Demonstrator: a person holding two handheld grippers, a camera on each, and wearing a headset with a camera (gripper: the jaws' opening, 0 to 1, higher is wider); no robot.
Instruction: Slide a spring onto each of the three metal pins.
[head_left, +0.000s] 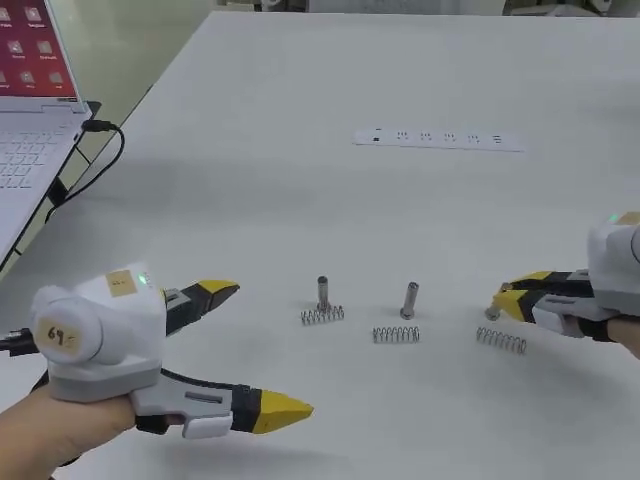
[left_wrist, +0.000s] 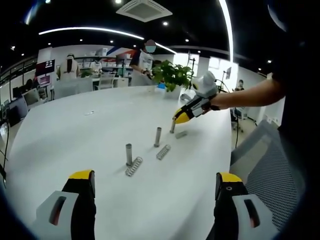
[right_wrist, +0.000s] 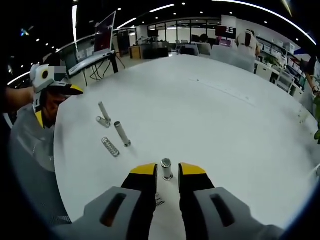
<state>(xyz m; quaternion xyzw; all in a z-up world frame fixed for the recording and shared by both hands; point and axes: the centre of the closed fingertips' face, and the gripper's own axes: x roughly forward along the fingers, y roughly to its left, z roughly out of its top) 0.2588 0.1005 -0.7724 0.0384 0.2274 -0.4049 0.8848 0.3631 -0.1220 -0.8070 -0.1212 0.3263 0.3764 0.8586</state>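
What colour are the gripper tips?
Yellow, with black behind; clearest on the left gripper in the head view.

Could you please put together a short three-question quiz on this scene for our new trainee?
1. How many springs lie on the table beside the pins?
2. True or false: one pin already carries a spring.
3. In the head view, which pin stands between the right gripper's fingers?
A. left pin
B. middle pin
C. right pin

Key:
1. Three.
2. False. All the pins are bare.
3. C.
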